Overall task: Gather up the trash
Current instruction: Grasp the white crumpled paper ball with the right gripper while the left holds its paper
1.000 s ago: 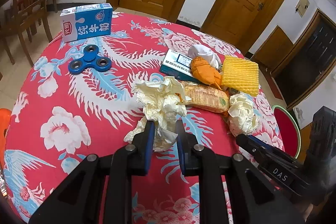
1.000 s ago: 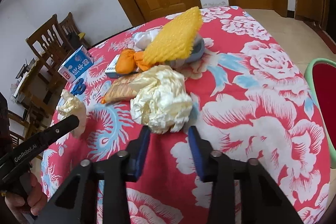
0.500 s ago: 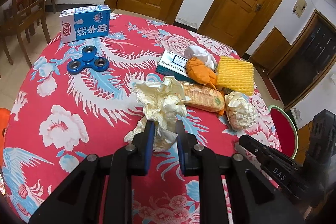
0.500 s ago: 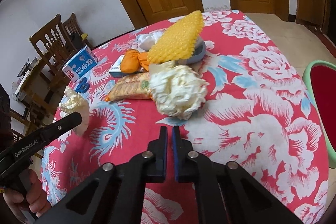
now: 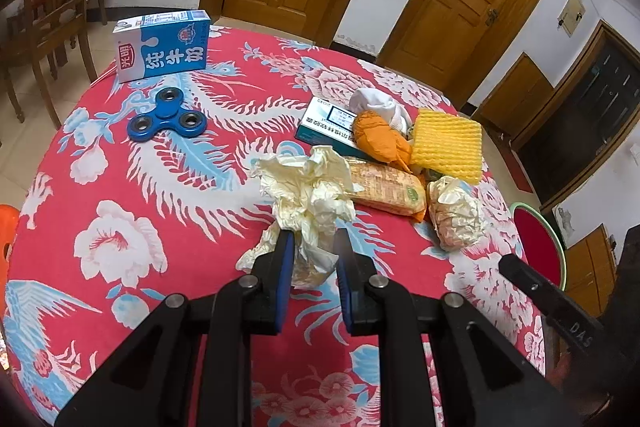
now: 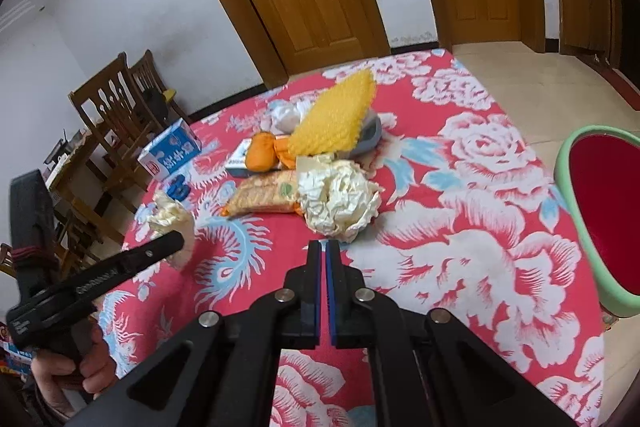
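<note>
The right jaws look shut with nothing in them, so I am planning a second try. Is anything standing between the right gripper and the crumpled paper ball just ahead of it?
Nothing visible does. The right gripper is shut and empty, and only bare tablecloth lies between its tips and the crumpled paper ball. The snack packet touches the ball's far left side, out of the way.

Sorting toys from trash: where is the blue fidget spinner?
Left wrist view, upper left: the fidget spinner lies on the tablecloth just in front of the milk carton.

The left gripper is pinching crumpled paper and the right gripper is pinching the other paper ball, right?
Not quite. The left gripper does pinch crumpled paper, but the right wrist view shows the right gripper shut on nothing; the other paper ball lies just beyond its tips.
</note>
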